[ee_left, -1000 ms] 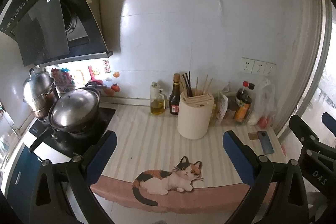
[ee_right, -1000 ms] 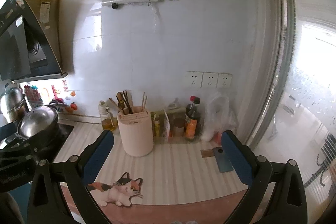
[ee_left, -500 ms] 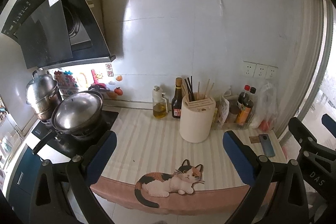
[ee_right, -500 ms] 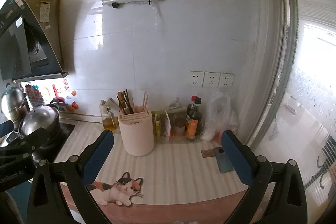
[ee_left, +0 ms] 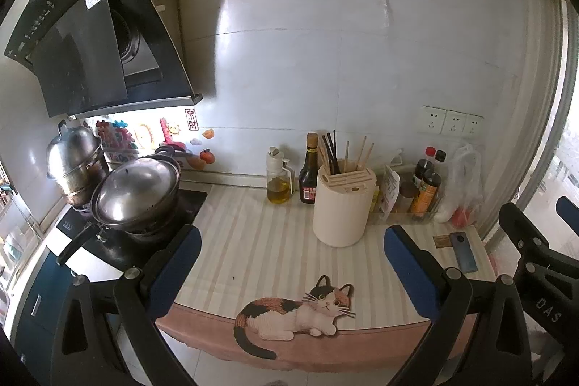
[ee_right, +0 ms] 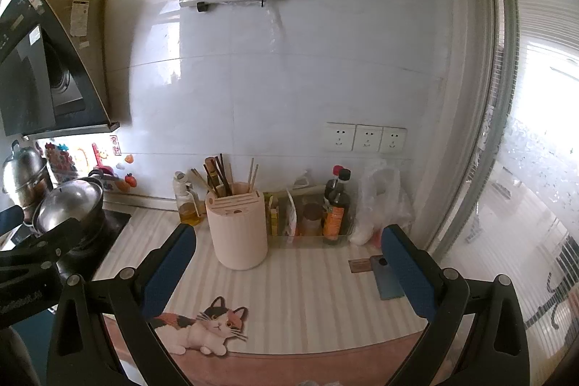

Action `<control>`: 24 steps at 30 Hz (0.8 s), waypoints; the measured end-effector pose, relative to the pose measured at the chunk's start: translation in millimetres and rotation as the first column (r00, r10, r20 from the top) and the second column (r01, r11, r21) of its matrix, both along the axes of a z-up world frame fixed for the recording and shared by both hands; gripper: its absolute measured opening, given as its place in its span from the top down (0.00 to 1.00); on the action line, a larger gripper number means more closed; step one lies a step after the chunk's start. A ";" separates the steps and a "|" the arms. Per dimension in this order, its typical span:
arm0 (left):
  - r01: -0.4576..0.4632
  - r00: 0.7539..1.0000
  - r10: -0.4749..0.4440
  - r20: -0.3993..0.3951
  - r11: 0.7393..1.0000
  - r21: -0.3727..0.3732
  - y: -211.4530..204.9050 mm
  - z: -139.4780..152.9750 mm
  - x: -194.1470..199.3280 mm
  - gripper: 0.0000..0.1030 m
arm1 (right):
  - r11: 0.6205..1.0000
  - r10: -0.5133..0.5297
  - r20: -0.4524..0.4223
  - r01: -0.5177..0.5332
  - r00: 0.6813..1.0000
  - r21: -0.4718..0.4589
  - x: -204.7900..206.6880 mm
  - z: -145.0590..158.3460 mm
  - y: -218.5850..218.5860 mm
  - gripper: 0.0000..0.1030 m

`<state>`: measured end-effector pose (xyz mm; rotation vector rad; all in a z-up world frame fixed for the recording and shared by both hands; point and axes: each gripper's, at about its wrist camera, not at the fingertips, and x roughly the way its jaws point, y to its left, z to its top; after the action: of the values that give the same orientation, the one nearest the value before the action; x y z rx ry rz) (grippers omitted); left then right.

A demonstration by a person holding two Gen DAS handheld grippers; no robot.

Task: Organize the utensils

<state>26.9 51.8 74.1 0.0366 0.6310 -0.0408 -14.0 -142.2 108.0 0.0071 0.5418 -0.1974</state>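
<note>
Striped cream matting covers the countertop (ee_left: 275, 241) across the lower half of both frames, with a cat picture at its front edge and no loose utensil lying on it that you can see. Next in size, at centre frame, stands the cream utensil holder (ee_left: 342, 205), upright near the wall, an oil bottle (ee_left: 278, 181) just to its left. Smallest are the chopsticks (ee_left: 345, 152), dark and pale ones standing together in the back of the holder, leaning a little apart. Your left gripper (ee_left: 291, 268) hangs at the bottom of its frame with fingers spread wide and nothing between them; your right gripper (ee_right: 287, 264) is the same, empty and wide. Judging by that, either the sticks are already gathered and you are done, or sorting them within the holder is yet to come.
</note>
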 end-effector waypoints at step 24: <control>-0.005 1.000 0.005 0.000 1.000 0.005 -0.3 -3.5 0.4 0.00 | 1.000 0.000 -0.015 0.000 1.000 -0.001 3.2 -4.0 0.1 0.00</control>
<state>27.3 51.5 70.6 0.0400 0.6307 -0.0346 -10.8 -142.0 104.0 0.0044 0.5570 -0.1982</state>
